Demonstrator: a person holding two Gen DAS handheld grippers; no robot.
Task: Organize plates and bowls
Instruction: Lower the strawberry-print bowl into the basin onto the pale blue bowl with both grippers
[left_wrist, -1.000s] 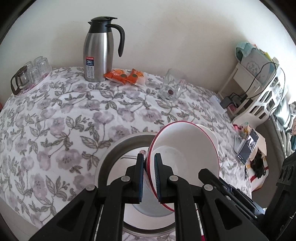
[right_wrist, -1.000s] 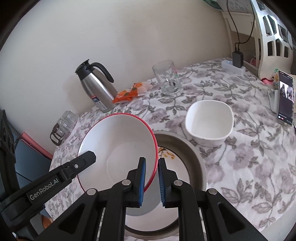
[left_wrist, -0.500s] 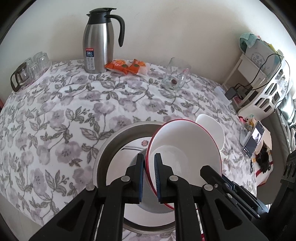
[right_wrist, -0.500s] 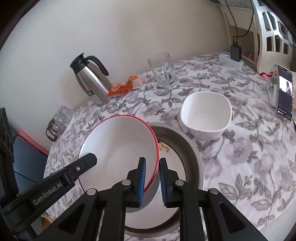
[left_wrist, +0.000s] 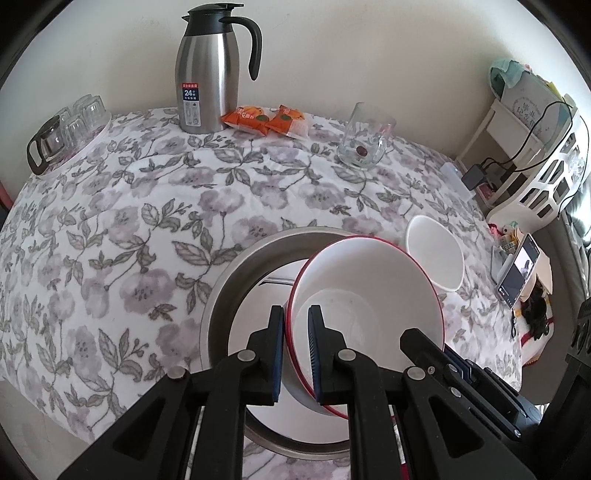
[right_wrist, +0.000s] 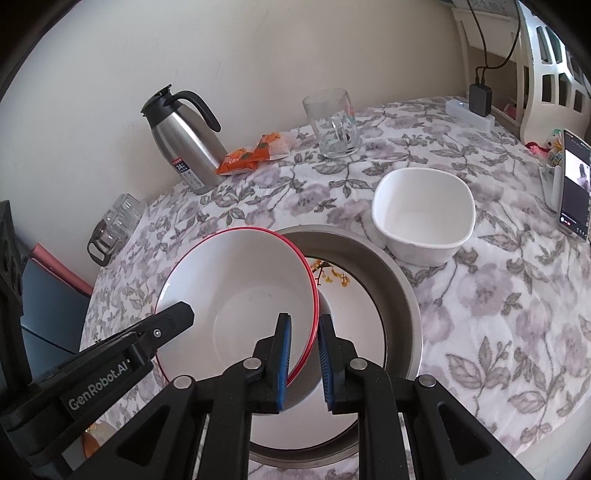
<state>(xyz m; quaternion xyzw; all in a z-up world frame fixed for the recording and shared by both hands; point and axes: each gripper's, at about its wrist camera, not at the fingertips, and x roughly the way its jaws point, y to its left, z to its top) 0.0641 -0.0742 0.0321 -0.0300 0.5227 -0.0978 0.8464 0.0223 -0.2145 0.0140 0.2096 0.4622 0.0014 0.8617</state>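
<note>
Floral tablecloth (left_wrist: 155, 206) | flask (left_wrist: 207, 74) label "24" | left claw (right_wrist: 173, 321) "GenRobot.AI"

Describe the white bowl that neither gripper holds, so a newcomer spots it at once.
On the floral tablecloth, find the big steel basin. Just beyond its far right edge, resting on the cloth, sits the square white bowl. Unlike the red-rimmed bowl held above the basin, it is plain white with rounded corners.

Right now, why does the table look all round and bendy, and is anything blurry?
Left wrist view: the fisheye lens curves the flowered table and darkens the corners; the phone at the edge looks soft. Right wrist view: the same bending tilts the steel jug; the red-rimmed bowl stays sharp, daylight soft, no harsh glare.
</note>
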